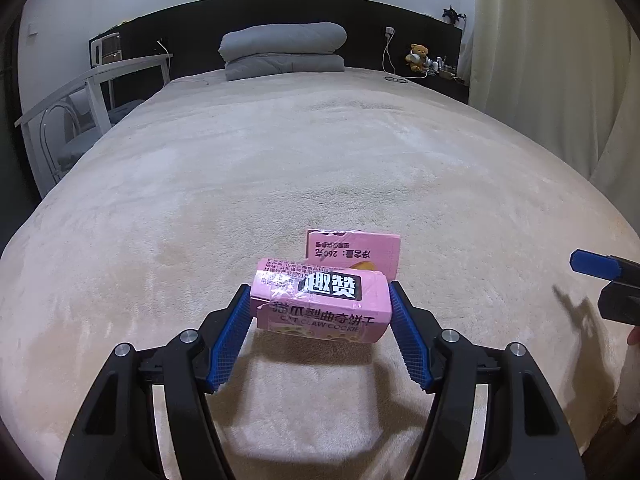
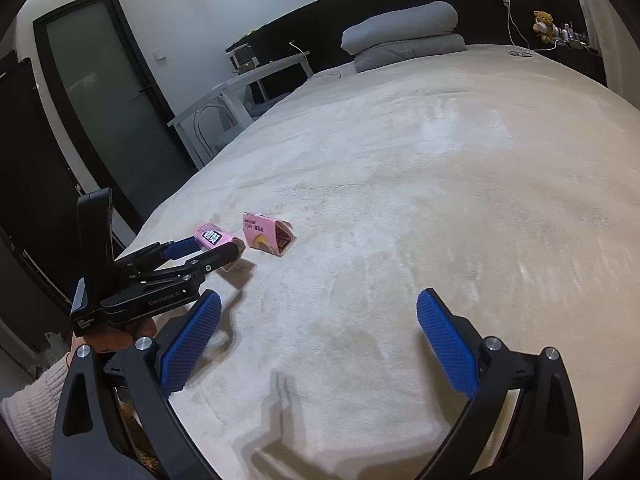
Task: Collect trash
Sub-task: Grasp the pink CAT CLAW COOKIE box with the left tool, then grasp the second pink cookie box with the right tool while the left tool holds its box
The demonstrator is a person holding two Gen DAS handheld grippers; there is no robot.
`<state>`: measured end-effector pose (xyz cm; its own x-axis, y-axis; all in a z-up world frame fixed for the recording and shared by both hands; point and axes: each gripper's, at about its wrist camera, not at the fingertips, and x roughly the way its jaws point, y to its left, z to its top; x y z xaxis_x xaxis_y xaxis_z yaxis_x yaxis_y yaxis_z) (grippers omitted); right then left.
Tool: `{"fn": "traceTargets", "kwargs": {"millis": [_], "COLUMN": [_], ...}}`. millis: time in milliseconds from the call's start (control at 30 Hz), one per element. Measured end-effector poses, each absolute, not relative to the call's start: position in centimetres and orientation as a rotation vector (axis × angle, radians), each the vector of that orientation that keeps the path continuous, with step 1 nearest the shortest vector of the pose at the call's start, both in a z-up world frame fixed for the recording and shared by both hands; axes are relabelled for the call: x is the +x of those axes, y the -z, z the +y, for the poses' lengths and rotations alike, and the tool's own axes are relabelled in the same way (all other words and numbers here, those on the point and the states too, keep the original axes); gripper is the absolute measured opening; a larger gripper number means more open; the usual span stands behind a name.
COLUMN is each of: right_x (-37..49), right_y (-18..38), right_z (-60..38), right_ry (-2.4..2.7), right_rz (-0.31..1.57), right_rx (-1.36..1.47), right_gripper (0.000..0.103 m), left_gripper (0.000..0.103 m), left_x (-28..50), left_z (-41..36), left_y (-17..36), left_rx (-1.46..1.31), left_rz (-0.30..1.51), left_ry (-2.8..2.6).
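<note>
**A:** Pink cardboard first: the cookie box [image 1: 320, 304] sits crosswise between the left gripper [image 1: 318, 322] fingers, one blue pad on each short end, raised just off the bed [image 1: 280, 160] near its foot edge. Its shadow falls on the blanket underneath.

**B:** So it is held?

**A:** Yes, the pads press both ends at a middling width. The second pink box [image 1: 354, 250] lies on the blanket just beyond it, apart from it, crumpled open at one end.

**B:** How should the lift go?

**A:** My judgement: keep the squeeze even, since a thin carton buckles if pinched harder and slips if eased. Raise it straight before carrying it off, so it doesn't clip the box behind.

**B:** And the right gripper [image 2: 320, 344]?

**A:** Fingers spread wide, nothing between them, hovering over bare blanket near the same foot edge, well apart from both boxes.
</note>
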<state>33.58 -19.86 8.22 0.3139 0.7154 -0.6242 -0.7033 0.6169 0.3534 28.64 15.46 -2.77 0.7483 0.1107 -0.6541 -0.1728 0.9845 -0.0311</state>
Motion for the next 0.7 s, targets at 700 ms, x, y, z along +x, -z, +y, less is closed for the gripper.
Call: {"fn": "traceTargets", "kwargs": {"millis": [700], "right_x": [33.4], "right_y": [-4.8], "right_z": [-6.4], "right_ry": [-0.827], "right_rz": [0.824], "right_rx": [-0.074], "right_gripper": [0.097], "left_gripper": [0.066], "left_x": [21.8], "left_z": [23.8], "left_y": [0.6], "left_rx": [-0.25], "left_rz": [0.637], "left_ry": [-0.301]}}
